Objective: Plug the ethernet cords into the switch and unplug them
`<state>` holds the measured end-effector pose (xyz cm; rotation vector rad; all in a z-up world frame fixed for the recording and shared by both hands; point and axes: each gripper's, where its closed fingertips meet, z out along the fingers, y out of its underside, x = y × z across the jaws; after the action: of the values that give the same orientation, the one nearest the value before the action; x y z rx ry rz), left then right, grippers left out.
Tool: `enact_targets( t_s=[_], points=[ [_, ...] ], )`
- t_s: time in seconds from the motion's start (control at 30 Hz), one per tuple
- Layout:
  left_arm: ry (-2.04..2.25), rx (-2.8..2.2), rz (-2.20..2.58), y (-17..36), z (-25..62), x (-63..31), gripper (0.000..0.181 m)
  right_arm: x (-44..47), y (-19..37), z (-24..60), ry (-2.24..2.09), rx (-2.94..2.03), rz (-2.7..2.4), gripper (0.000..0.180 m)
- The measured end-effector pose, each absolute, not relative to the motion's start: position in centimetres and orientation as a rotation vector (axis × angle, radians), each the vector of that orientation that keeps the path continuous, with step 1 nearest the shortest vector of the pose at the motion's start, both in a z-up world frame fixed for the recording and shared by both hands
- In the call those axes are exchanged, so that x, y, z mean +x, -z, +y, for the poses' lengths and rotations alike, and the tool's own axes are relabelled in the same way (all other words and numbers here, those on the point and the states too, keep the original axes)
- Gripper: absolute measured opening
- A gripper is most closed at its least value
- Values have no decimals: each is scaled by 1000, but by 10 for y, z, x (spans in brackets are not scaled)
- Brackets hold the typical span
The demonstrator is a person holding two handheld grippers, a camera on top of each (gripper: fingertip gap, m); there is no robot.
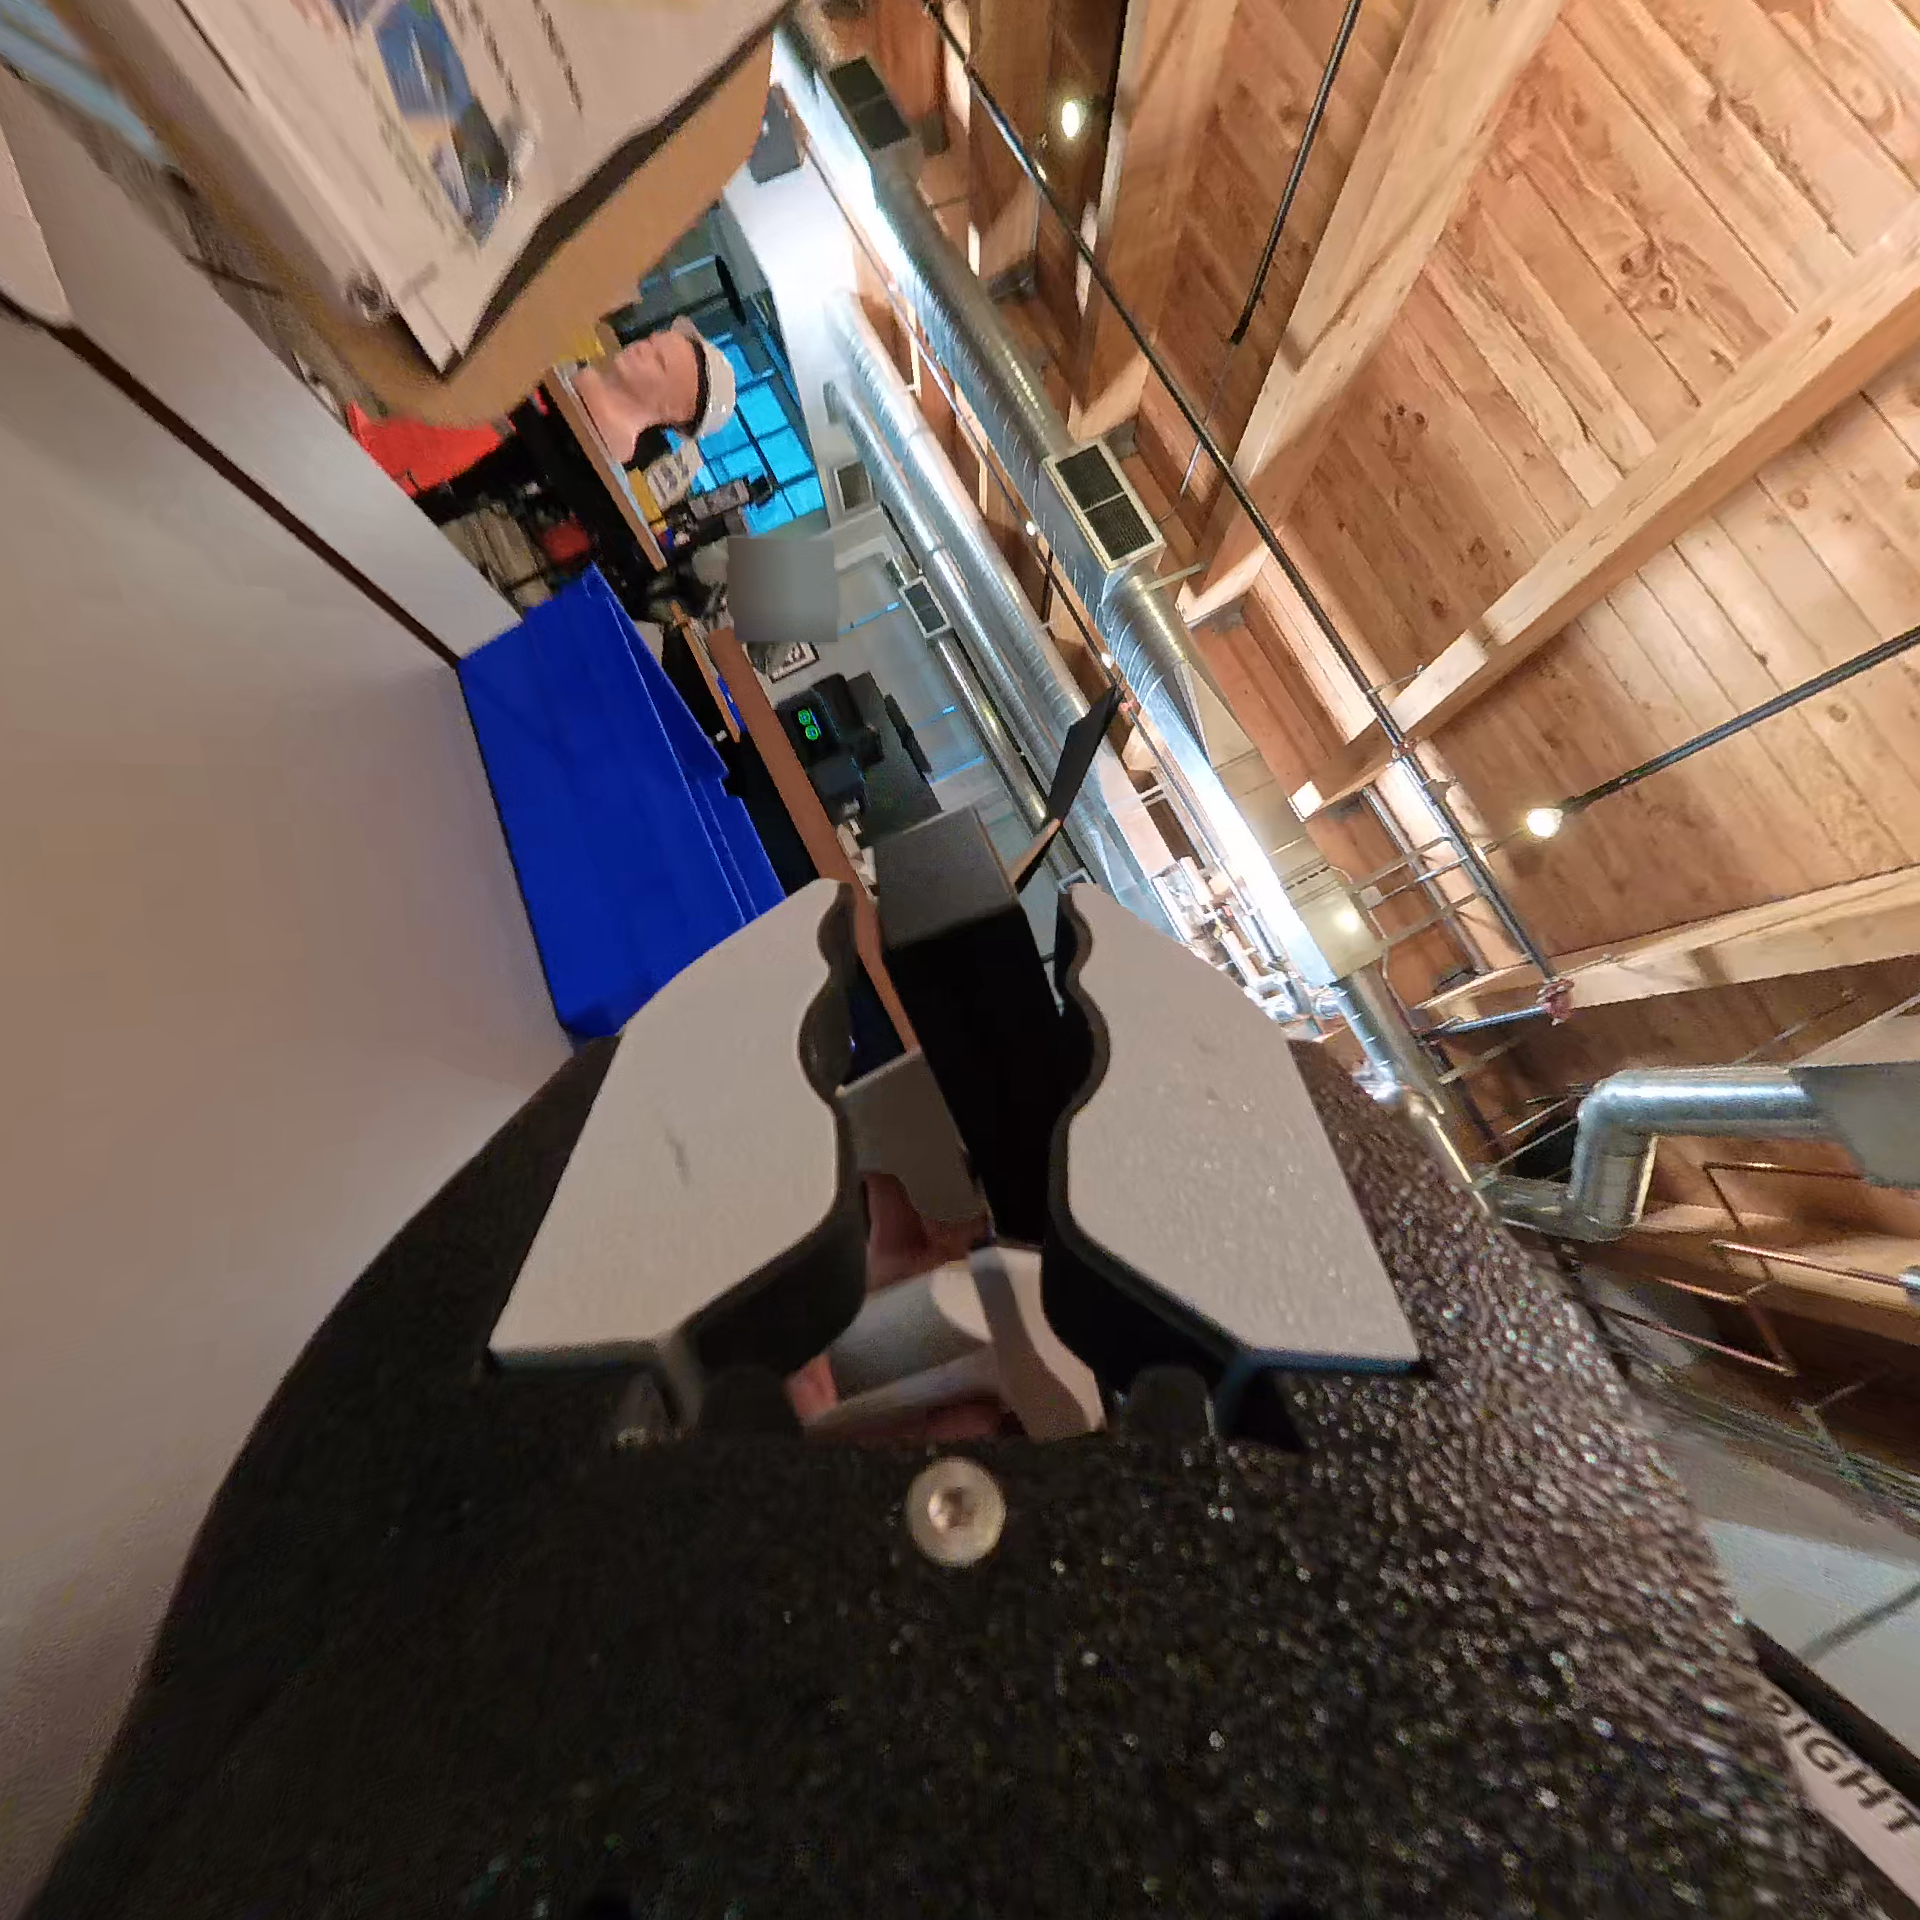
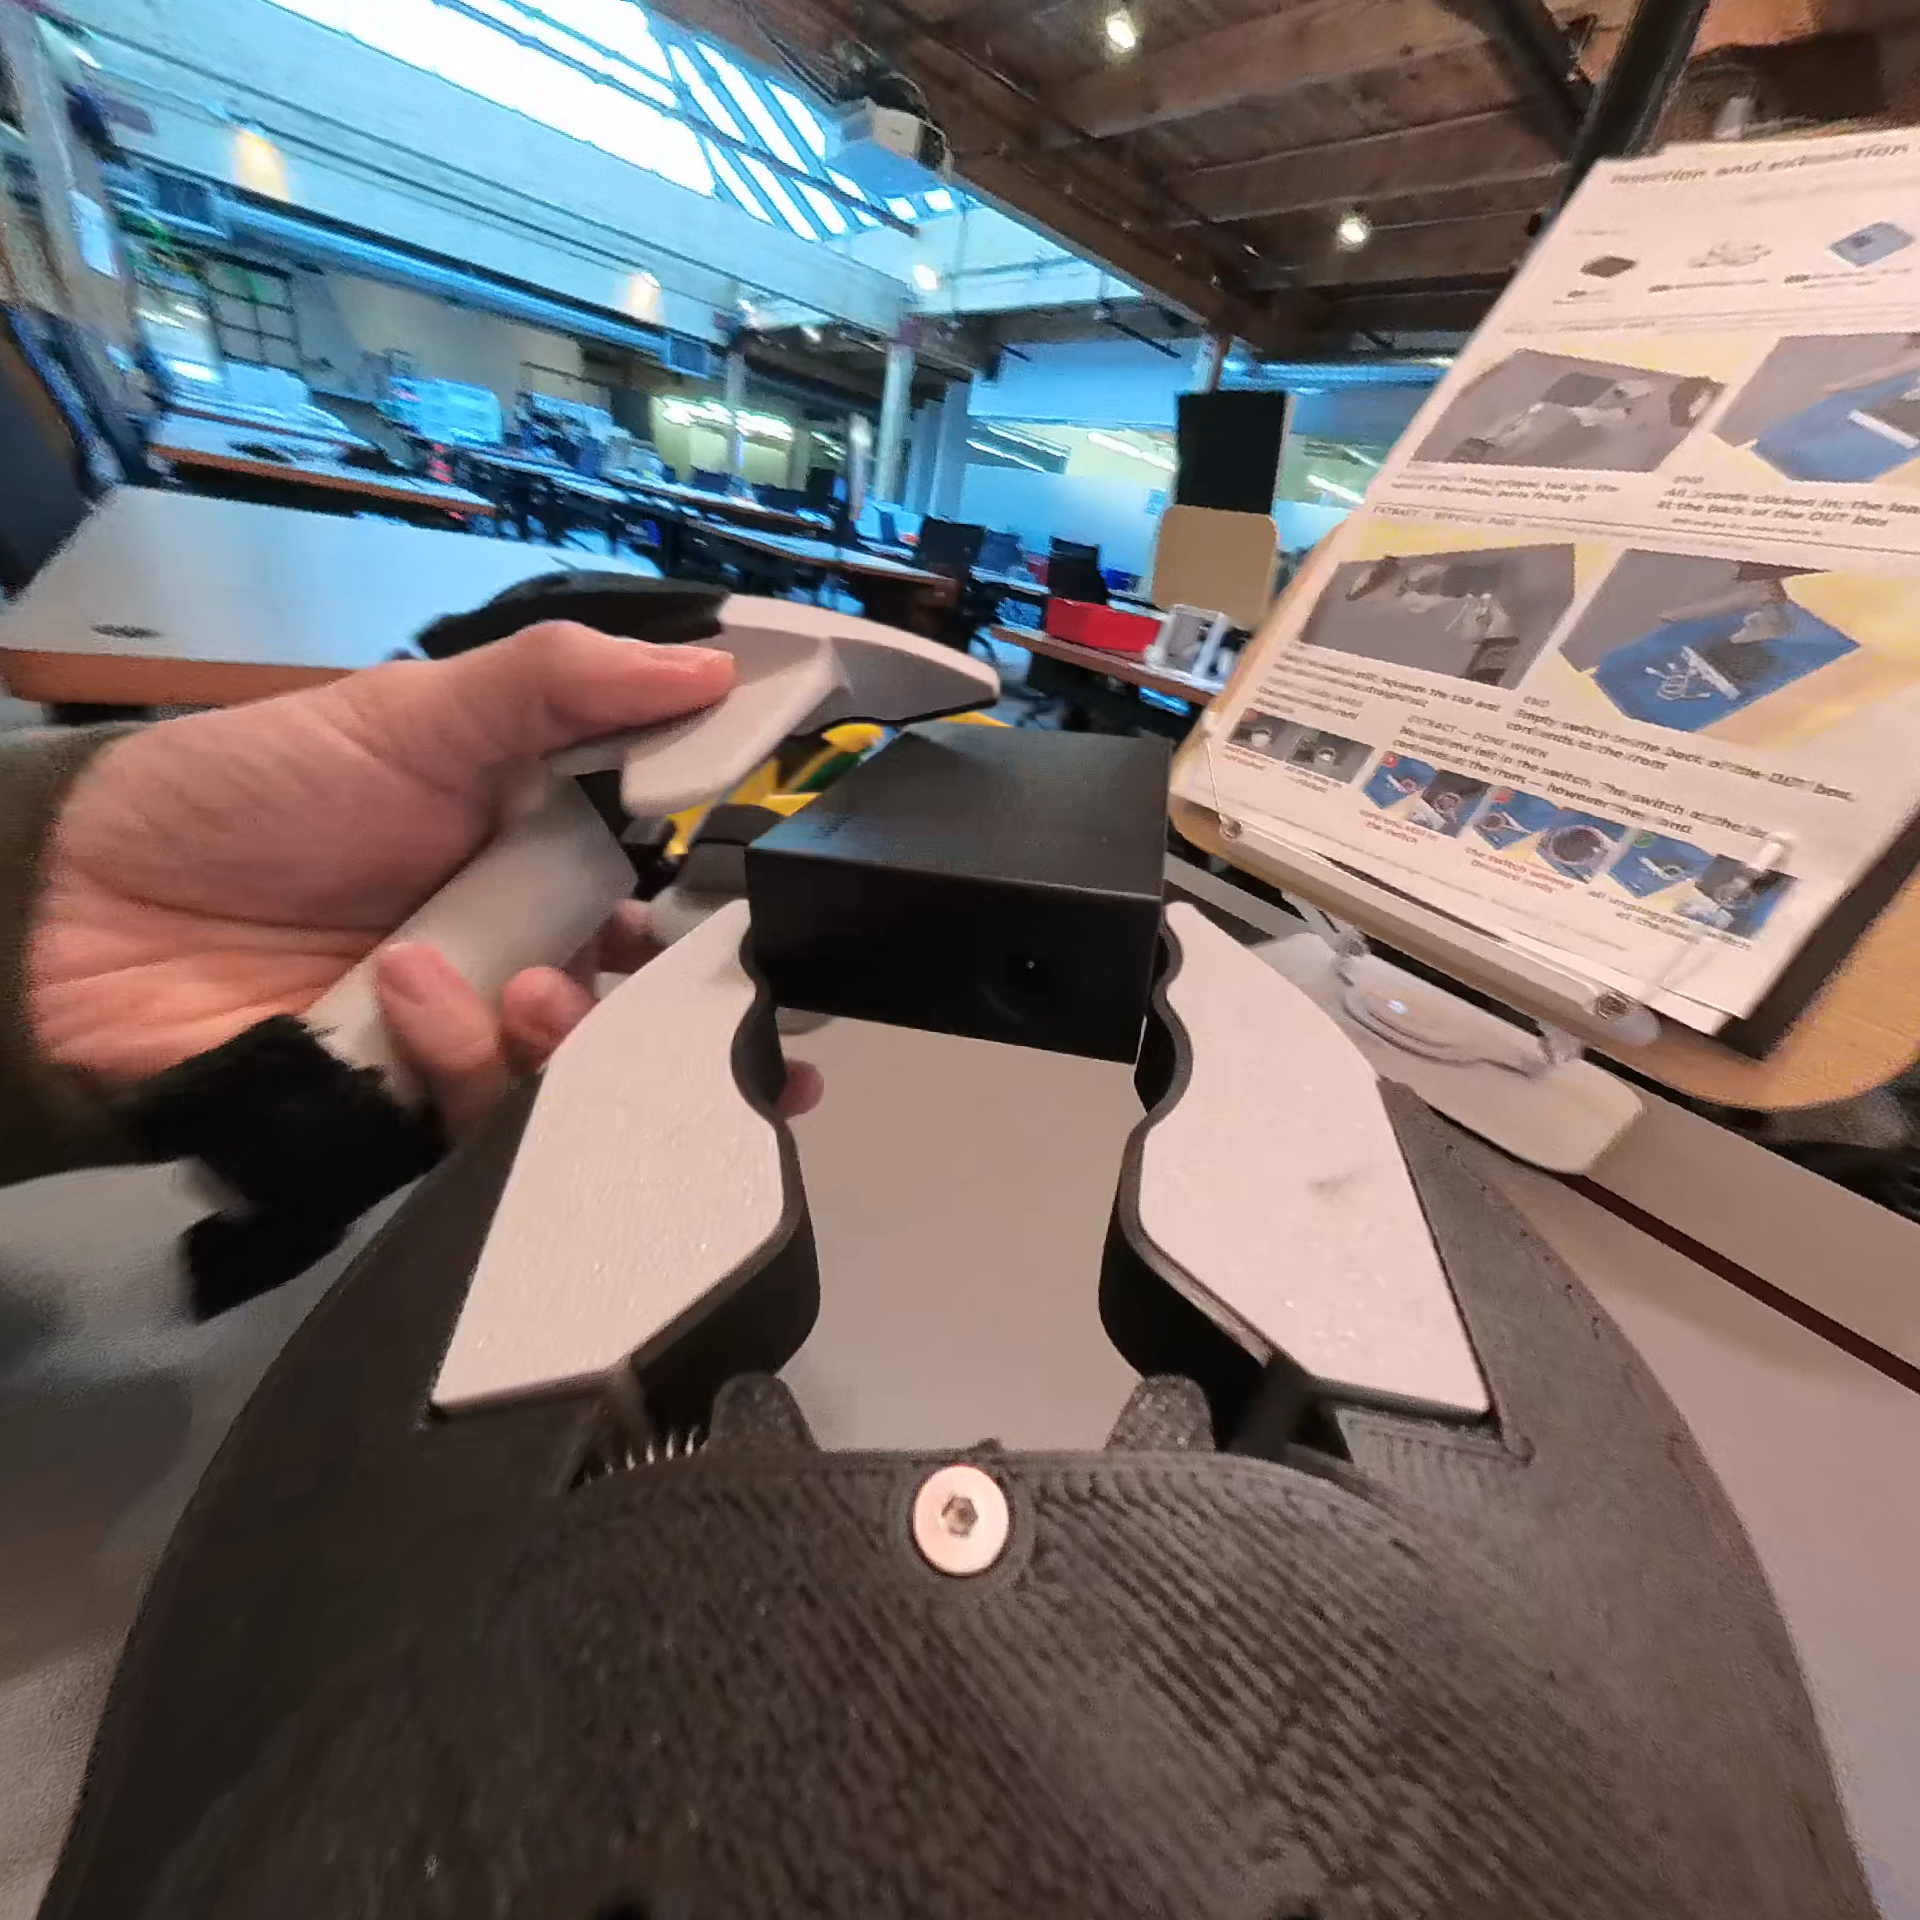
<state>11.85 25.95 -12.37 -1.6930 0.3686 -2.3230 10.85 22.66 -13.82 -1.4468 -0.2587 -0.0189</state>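
Observation:
The switch [image 2: 956,883] is a small black box. My right gripper [image 2: 956,935] is shut on it, one finger on each side, and holds it above the white table [image 2: 966,1226]. A hand [image 2: 312,810] holds my left gripper [image 1: 961,935] at the switch's left end, one finger above it and one below. In the left wrist view the switch [image 1: 966,997] sits between these fingers with thin gaps on both sides. Yellow and green ethernet cords [image 2: 831,753] show just behind the switch, mostly hidden.
A tilted board carrying a printed instruction sheet [image 2: 1621,623] stands on a clear holder at the right. A blue bin [image 1: 613,821] lies beyond the table edge in the left wrist view, a cardboard box [image 1: 416,156] beside it. Long work tables fill the hall behind.

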Motion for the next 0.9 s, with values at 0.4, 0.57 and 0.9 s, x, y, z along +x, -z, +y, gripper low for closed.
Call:
enact_targets(
  t_s=[0.4,0.57,0.9],
  points=[
    [2423,-1859,655,129,243,128,31,110,142,224,-10,-1436,-305,66],
    [2346,-1942,639,142,243,133,30,120,142,222,34,-1411,-166,75],
    [2239,-2018,821,149,234,145,29,131,157,218,199,-1506,-38,70]
  ],
)
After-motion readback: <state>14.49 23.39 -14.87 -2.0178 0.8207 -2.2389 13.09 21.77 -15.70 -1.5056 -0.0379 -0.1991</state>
